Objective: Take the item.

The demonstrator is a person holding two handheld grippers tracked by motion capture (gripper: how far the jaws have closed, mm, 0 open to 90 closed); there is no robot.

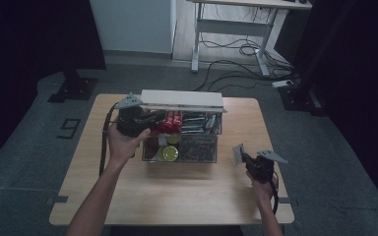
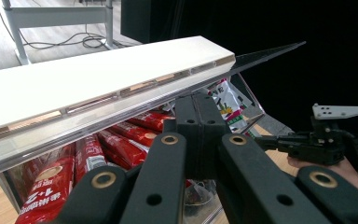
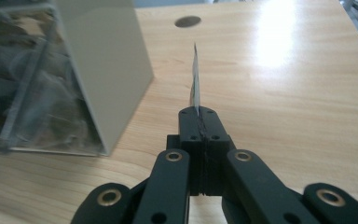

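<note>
A clear compartment box (image 1: 215, 147) stands mid-table, its white-edged lid (image 1: 182, 100) tilted up over it. Red snack packets (image 1: 171, 119) fill the back left compartment, and round green-topped tins (image 1: 168, 153) sit in front. My left gripper (image 1: 152, 120) reaches in at the box's left end; in the left gripper view its jaws (image 2: 199, 100) are shut right at the lid's (image 2: 98, 84) clear lower edge, above the red packets (image 2: 121, 140). Right of the box, my right gripper (image 1: 243, 158) is shut on a thin silver sachet (image 1: 238, 153), seen edge-on (image 3: 196, 79) beyond the jaws (image 3: 199, 112).
The box's pale side wall (image 3: 107, 70) stands close to the left of the right gripper. The wooden table (image 1: 187, 196) has a small round hole (image 3: 187, 21). Beyond the table are a desk frame (image 1: 231, 29) and floor cables (image 1: 246, 49).
</note>
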